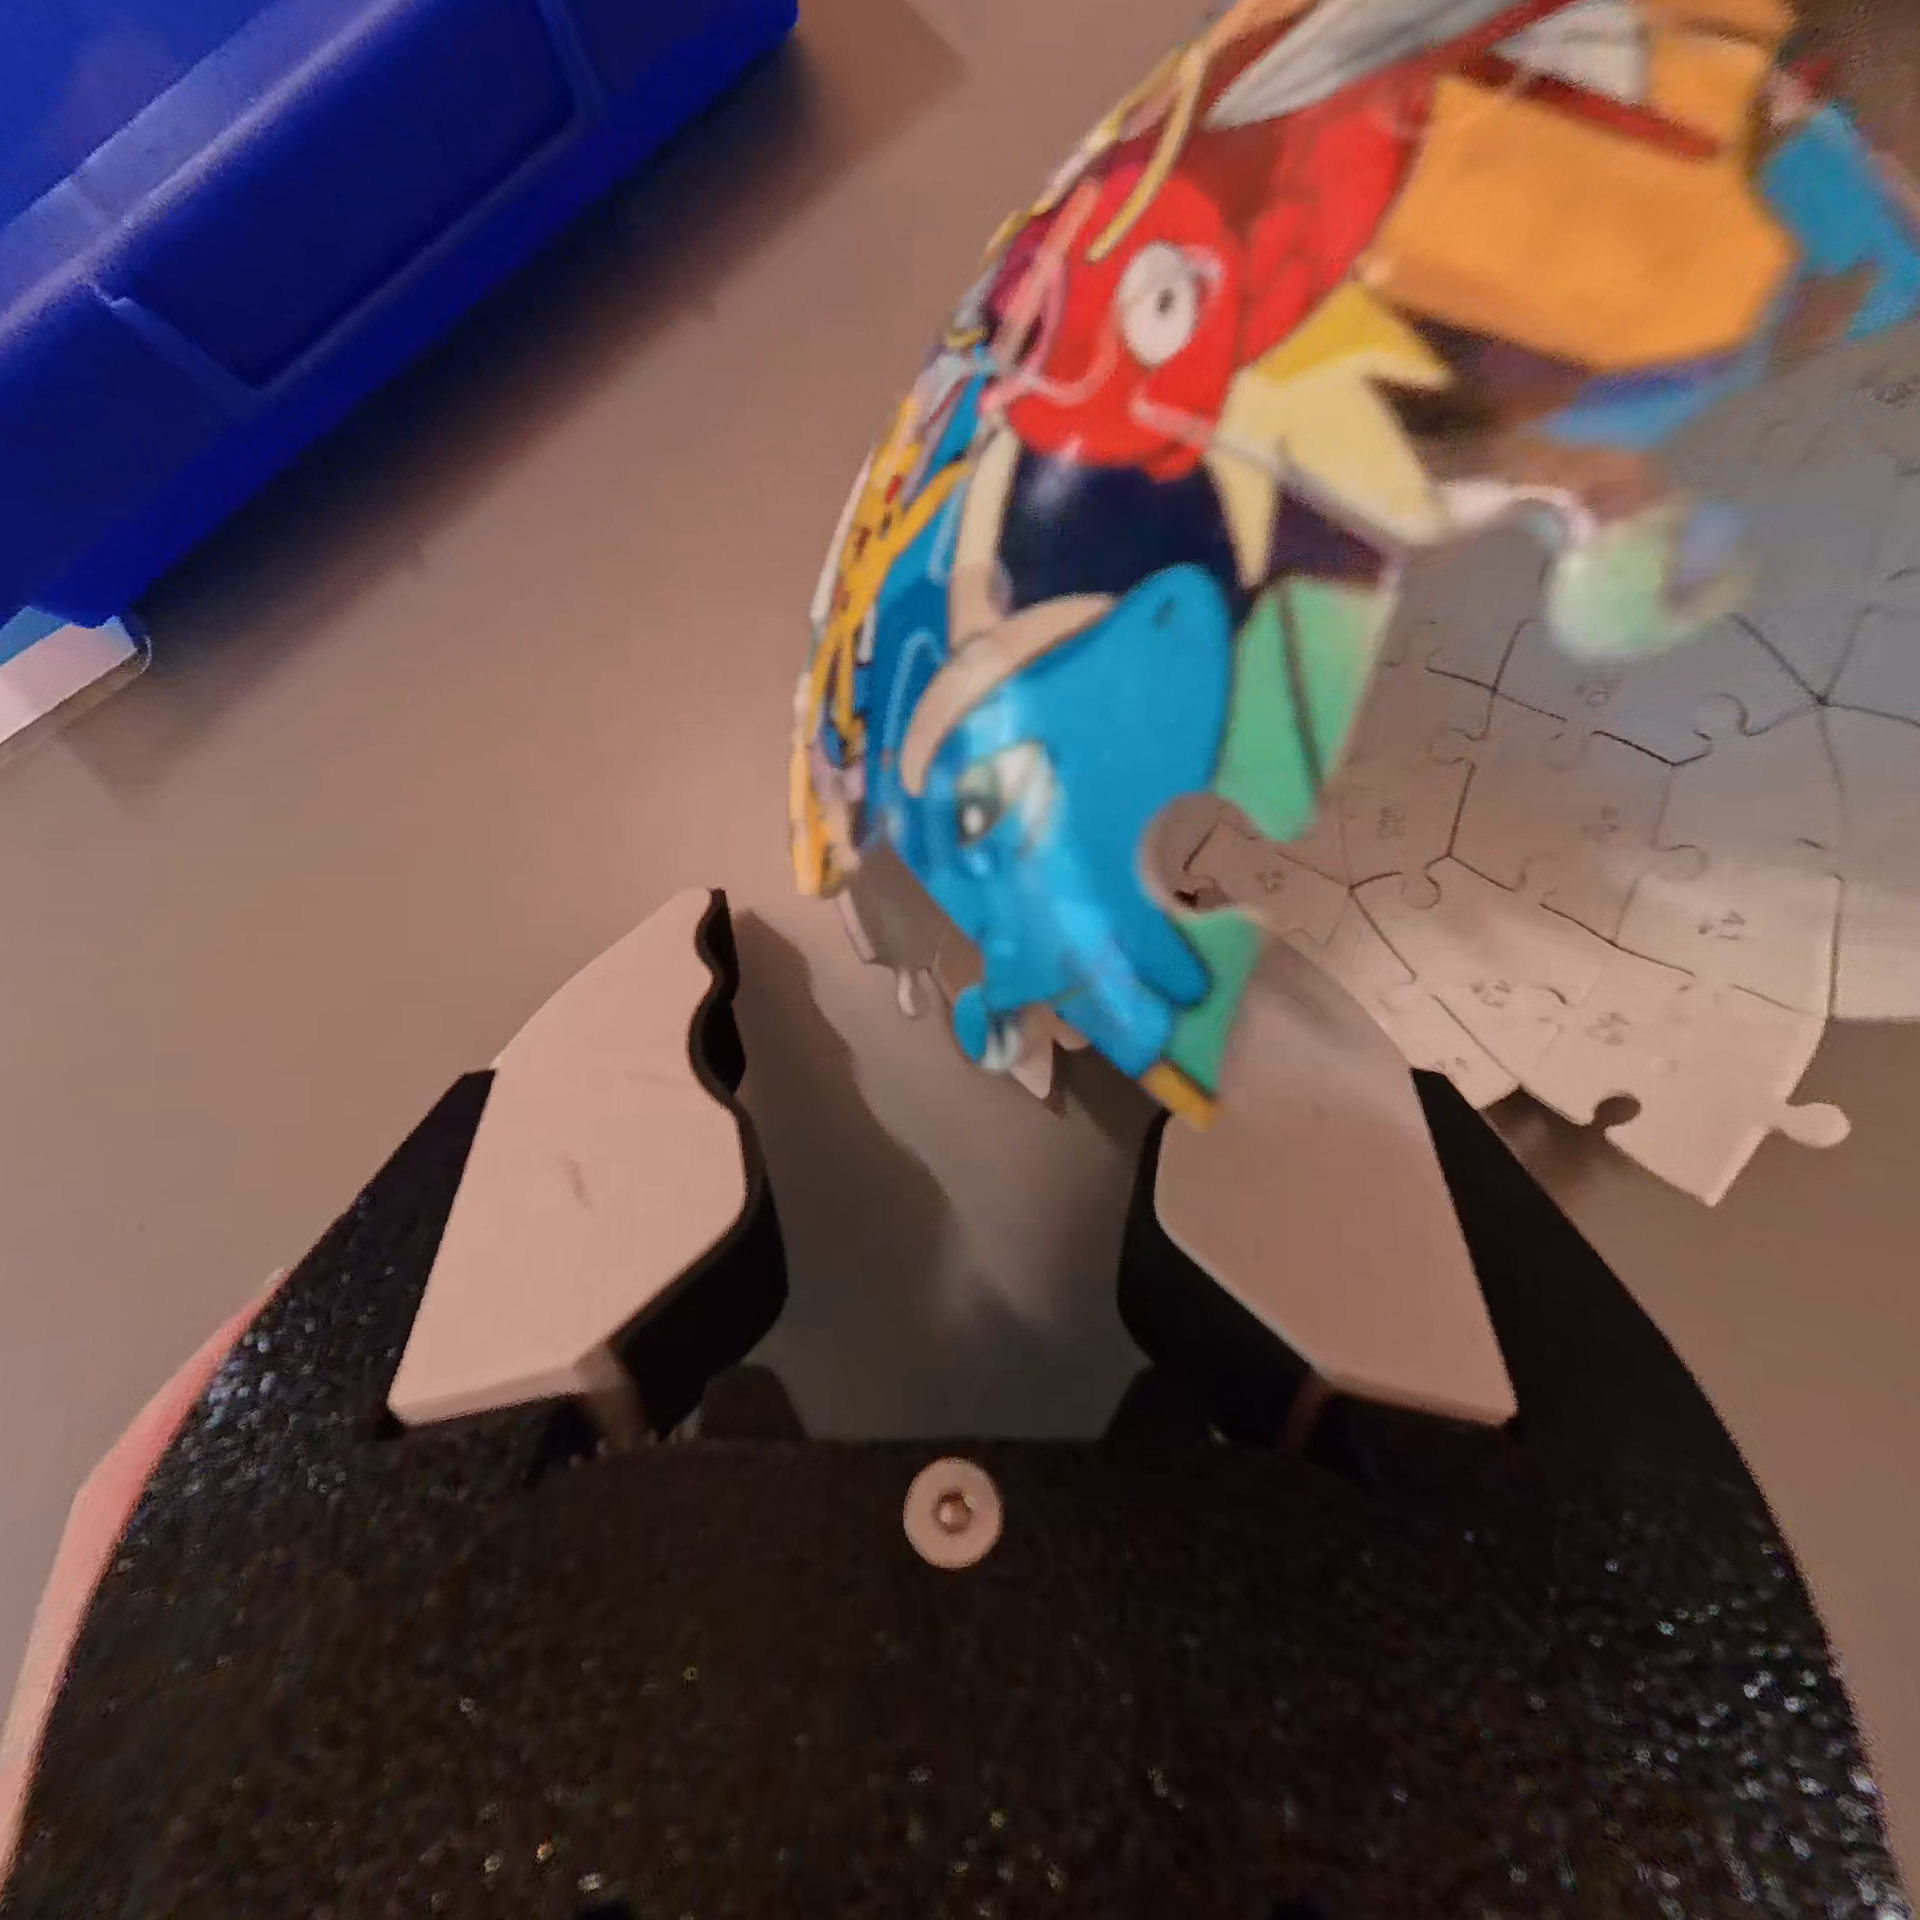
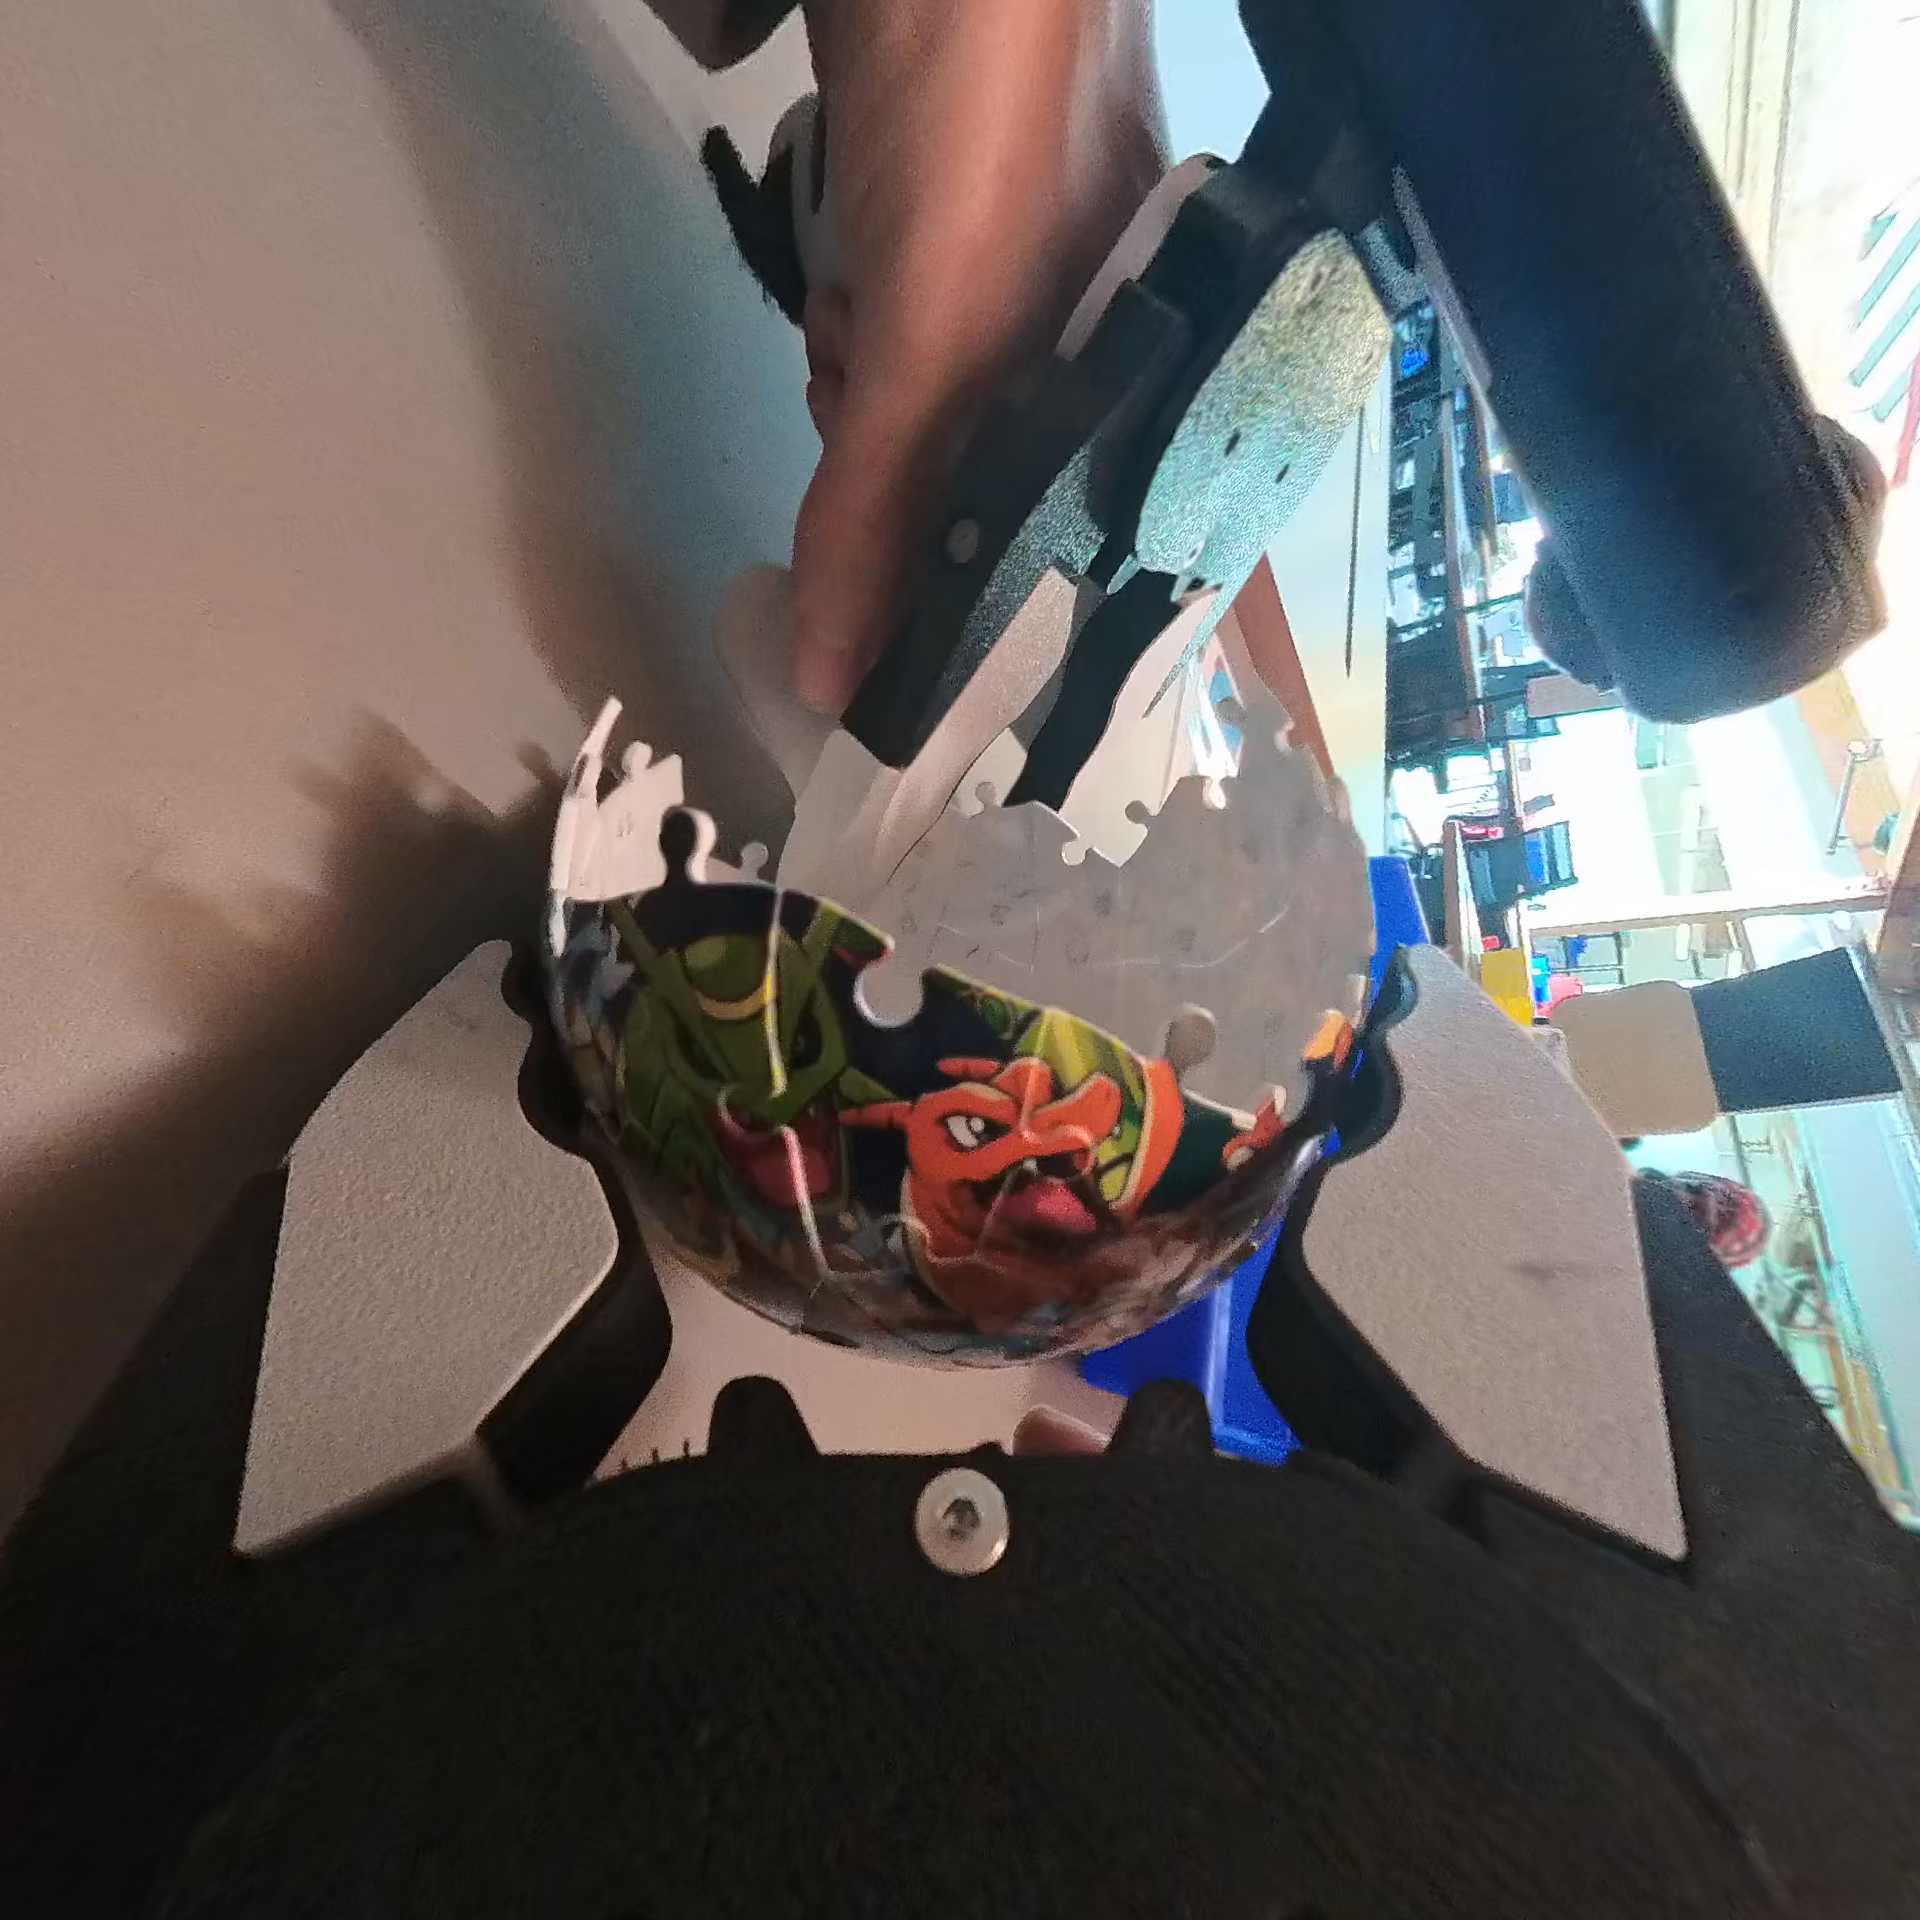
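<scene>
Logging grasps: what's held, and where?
Right gripper clamps the colourful half-built spherical jigsaw shell across its outer sides. Left gripper: unclear.

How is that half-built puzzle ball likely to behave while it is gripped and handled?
The puzzle ball is probably fragile: it is a thin open shell of interlocked pieces, with seams gaping on its printed face. It likely flexes or sheds pieces under a hard squeeze from the right gripper, whose fingers sit against its sides. Its round underside suggests it would rock if set on the table.
</scene>
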